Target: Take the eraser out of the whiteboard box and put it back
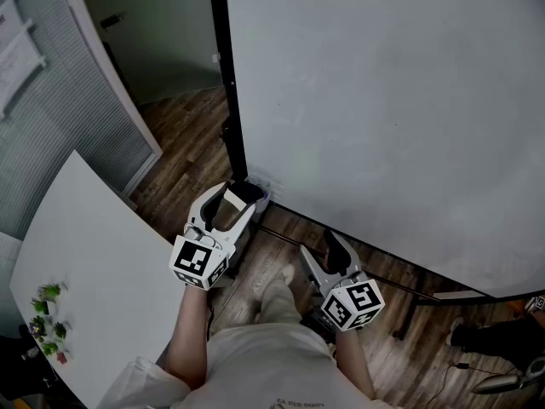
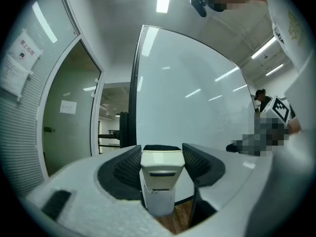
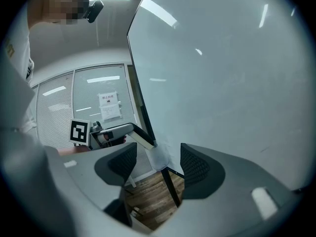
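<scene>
Closest in, left gripper point(image 1: 228, 204) is clamped on the cream eraser point(image 2: 159, 165). Its long axis runs along the jaws toward one o'clock, its far end at the mouth of the translucent whiteboard box point(image 3: 159, 157). Right gripper point(image 1: 322, 250), jaws apart and empty, sits at five o'clock from the box, farther off.

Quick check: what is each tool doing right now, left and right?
Left tool: closed on the eraser.
Right tool: open, nothing between its jaws.
</scene>
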Demonstrator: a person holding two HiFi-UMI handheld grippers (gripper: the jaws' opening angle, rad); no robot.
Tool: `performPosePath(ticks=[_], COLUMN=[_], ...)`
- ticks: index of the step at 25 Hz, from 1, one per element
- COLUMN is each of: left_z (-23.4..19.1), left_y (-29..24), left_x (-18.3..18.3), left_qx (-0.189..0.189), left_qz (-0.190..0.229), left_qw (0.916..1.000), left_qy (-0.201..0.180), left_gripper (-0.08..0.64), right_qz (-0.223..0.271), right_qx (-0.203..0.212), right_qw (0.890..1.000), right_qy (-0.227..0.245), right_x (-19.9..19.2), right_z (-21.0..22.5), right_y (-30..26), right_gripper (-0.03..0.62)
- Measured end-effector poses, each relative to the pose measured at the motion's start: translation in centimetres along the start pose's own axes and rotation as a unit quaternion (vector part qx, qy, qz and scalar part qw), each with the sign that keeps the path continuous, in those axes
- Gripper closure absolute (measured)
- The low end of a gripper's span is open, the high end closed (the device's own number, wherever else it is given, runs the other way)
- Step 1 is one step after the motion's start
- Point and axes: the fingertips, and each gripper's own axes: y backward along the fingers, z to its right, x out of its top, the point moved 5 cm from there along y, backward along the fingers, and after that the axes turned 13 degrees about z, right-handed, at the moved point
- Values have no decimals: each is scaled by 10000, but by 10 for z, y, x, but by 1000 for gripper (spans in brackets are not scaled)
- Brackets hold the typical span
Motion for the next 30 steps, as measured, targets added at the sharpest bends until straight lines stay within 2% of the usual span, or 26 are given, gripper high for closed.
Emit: performPosePath(ticks=[17,23,30], left_z=[10,12,18], left_y=[26,37,46], left_x=[14,24,39], left_qx=[41,97,151], left_qz=[-39,25,183], left_qw=[9999,9998,9995], left_qy=[-143,-181,-190], left_gripper=[301,300,301], right_qz=[76,208,236], right_qx=[86,160,224], right_qw=[9999,9996,9995], right_qy=[51,-99,-19], right_x=[5,9,13], right_z=[-8,-16,-22], right_y=[5,5,7], right_gripper=[314,314,316])
